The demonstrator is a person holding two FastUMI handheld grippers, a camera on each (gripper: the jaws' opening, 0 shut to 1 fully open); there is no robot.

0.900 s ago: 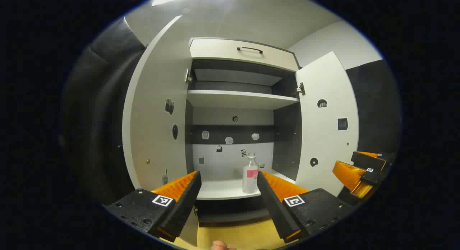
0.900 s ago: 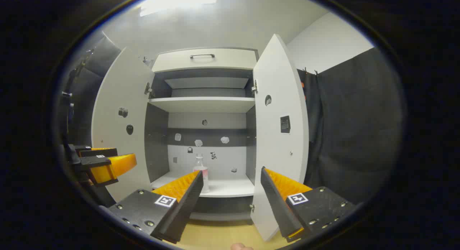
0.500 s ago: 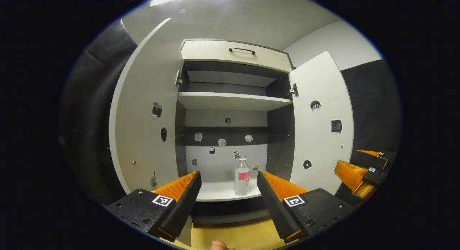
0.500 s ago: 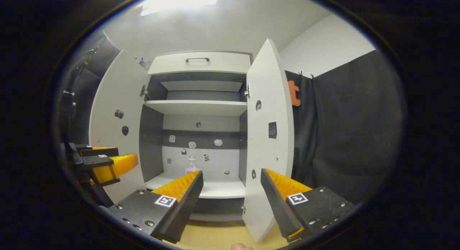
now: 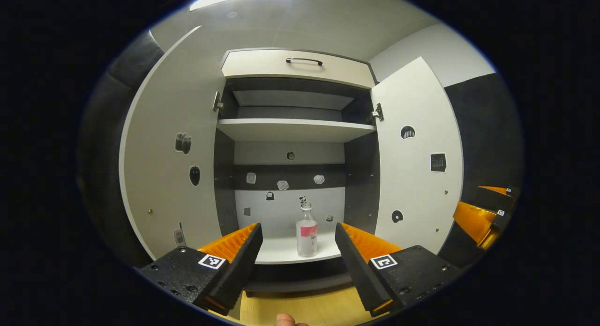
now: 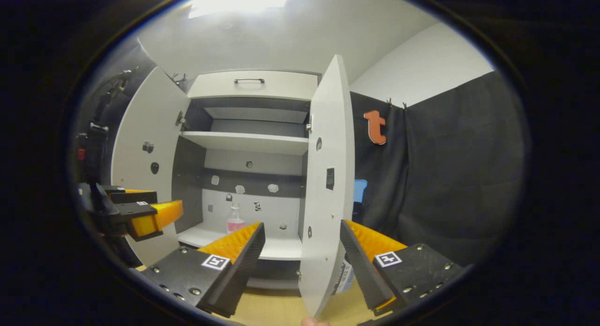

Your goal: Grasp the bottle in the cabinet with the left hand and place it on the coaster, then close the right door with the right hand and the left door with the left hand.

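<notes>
Step 1, approach. Bottle (image 5: 306, 230) upright on cabinet (image 5: 300, 129) bottom shelf, untouched. Left gripper (image 5: 298, 239) fingers spread, empty, lined up on it. Right gripper (image 6: 302, 239) spread, empty. Next: advance, straddle bottle, clamp.

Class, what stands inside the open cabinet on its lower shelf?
One clear bottle with a pink label stands upright on the lower shelf. In the right gripper view, a finger covers the bottle's base.

From my right gripper (image 6: 300, 239), jaws spread, I see the right door (image 6: 326, 185) edge-on between them. The bottle (image 6: 234, 221) stands far inside the cabinet (image 6: 248, 141); the left gripper (image 6: 140, 213) sits left.
</notes>
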